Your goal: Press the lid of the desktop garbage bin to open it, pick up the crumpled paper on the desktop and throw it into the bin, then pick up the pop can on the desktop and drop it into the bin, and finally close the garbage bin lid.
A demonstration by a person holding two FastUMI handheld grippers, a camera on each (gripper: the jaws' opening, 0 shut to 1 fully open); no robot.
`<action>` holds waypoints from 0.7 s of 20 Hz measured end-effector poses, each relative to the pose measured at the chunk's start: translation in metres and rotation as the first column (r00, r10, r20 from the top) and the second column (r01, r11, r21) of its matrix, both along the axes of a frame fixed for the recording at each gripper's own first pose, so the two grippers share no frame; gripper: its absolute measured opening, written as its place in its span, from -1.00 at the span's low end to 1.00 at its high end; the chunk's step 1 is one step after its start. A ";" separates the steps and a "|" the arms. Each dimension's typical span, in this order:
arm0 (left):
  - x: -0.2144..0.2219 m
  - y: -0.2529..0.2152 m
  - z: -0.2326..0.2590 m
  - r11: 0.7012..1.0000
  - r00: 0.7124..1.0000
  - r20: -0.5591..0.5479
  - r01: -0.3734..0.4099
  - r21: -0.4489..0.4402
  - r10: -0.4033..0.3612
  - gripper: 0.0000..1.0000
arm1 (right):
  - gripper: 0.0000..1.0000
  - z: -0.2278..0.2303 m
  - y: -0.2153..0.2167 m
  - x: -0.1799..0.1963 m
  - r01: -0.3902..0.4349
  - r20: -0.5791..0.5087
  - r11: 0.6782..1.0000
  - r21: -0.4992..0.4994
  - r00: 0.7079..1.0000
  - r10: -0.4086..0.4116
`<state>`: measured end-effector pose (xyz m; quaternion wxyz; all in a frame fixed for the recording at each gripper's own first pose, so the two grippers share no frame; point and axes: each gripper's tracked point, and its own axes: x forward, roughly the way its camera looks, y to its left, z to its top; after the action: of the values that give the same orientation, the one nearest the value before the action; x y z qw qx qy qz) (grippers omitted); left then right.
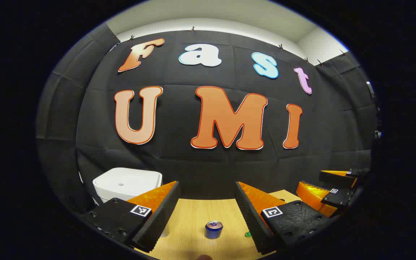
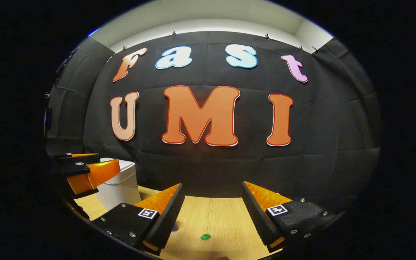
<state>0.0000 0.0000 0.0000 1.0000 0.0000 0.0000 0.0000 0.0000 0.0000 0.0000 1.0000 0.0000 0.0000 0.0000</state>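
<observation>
The white bin (image 1: 126, 184) stands at the back left of the wooden table (image 1: 193, 213) with its lid down. A blue pop can (image 1: 213, 229) stands upright below the gap of my open left gripper (image 1: 207, 191), which hangs above the table and holds nothing. A small green crumpled scrap (image 1: 247, 234) lies just right of the can. My right gripper (image 2: 212, 187) is open and holds nothing, with the green scrap (image 2: 205, 237) on the table beneath its gap. In the right gripper view the bin (image 2: 121, 184) stands at the left, partly behind the left gripper (image 2: 101, 161).
The black cloth wall rises right behind the table's far edge. The right gripper (image 1: 311, 180) hovers at the right of the left gripper view, level with my left one. Bare wood (image 2: 215, 213) lies between the bin and the table's right side.
</observation>
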 end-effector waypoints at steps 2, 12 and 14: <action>0.000 0.005 0.000 1.000 1.000 -0.001 -0.018 -0.001 0.018 0.92 | 0.88 -0.002 0.002 0.001 -0.008 -0.004 1.000 -0.001 1.000 0.008; 0.000 0.000 -0.008 1.000 0.999 -0.029 -0.014 -0.002 0.014 0.92 | 0.88 -0.004 0.001 0.002 -0.002 -0.005 1.000 -0.015 1.000 0.002; -0.001 0.001 -0.013 1.000 0.999 -0.047 -0.023 0.005 0.023 0.94 | 0.88 -0.002 -0.001 0.000 0.006 -0.004 1.000 -0.006 1.000 -0.006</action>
<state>-0.0010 0.0015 -0.0134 0.9997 0.0024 0.0235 0.0114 0.0002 -0.0015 -0.0022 1.0000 -0.0028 0.0021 -0.0031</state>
